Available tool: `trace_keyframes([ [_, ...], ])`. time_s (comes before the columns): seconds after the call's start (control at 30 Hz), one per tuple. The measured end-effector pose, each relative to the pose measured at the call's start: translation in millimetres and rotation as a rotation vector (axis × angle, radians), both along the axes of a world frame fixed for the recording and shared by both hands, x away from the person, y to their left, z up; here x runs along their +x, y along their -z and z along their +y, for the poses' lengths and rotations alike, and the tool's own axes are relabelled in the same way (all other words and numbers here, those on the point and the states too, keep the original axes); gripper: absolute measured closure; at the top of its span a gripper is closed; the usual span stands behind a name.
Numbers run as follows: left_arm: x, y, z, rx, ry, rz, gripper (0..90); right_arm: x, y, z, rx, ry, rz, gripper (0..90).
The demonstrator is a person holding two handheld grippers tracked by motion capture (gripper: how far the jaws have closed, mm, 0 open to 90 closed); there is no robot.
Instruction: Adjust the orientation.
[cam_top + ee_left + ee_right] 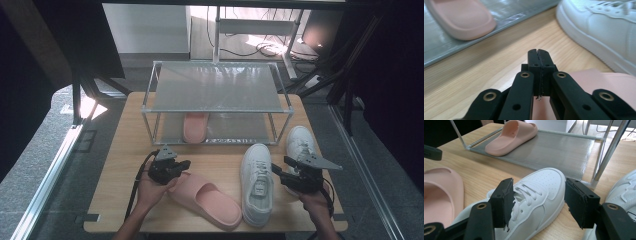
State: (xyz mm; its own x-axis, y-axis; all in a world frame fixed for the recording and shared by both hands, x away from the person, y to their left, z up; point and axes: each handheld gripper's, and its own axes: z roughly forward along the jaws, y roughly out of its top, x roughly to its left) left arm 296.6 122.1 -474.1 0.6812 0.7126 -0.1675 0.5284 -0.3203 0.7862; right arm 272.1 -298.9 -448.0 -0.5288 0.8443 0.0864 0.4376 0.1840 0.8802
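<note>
- Slipper [207, 199] lies on the table [120, 170] beside a sneaker [256, 182].
- Left gripper [538, 53] is clenched, empty, above the slipper's edge.
- Right gripper [537, 203] is released, straddling the sneaker.

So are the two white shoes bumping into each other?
Cannot tell. In the high view the right gripper covers the space between the near white shoe and the far one.

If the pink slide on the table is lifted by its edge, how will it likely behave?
The pink slide looks like one thick moulded foam piece, so it is probably light and will likely flex a little rather than flop. Its smooth matte surface may slip between narrow pads. Lying flat on its broad sole on the table, it should slide when pushed, not tip.
</note>
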Motion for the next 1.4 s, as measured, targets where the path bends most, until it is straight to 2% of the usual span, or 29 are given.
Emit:
trace_keyframes([
  [0.1,-7.1,-4.5,-8.3,-0.010,0.040,0.000,90.0,-0.2,0.1,1.2,-0.003,-0.004,-0.001,41.3],
  [0.23,-15.0,-7.1,-18.1,-0.003,0.079,-0.004,90.0,-0.4,0.0,1.8,-0.004,-0.007,0.003,41.3],
  [0.37,-19.5,-9.9,-21.1,-0.043,0.109,0.013,90.0,-0.1,0.5,1.6,-0.002,-0.006,0.002,41.3],
  [0.53,-29.5,-12.0,-27.7,-0.036,0.145,0.015,89.9,-0.1,0.6,2.0,-0.002,-0.008,0.002,41.3],
  [0.73,-42.8,-7.4,-37.1,-0.020,0.186,0.030,89.9,-0.3,0.7,3.4,-0.004,-0.012,0.003,41.3],
  [1.07,-63.4,5.9,-42.0,-0.006,0.205,0.067,89.9,1.0,1.9,1.5,0.000,-0.007,0.007,41.3],
  [1.13,-68.8,9.4,-42.2,0.007,0.209,0.071,89.9,1.1,2.2,1.7,-0.003,-0.008,0.009,41.3],
  [1.27,-74.0,14.2,-39.6,0.027,0.198,0.075,89.9,-0.2,1.9,4.0,-0.003,-0.012,0.005,41.3],
  [1.4,-74.4,14.5,-37.3,0.025,0.198,0.076,89.9,0.2,2.0,4.3,-0.003,-0.012,0.008,41.3],
])
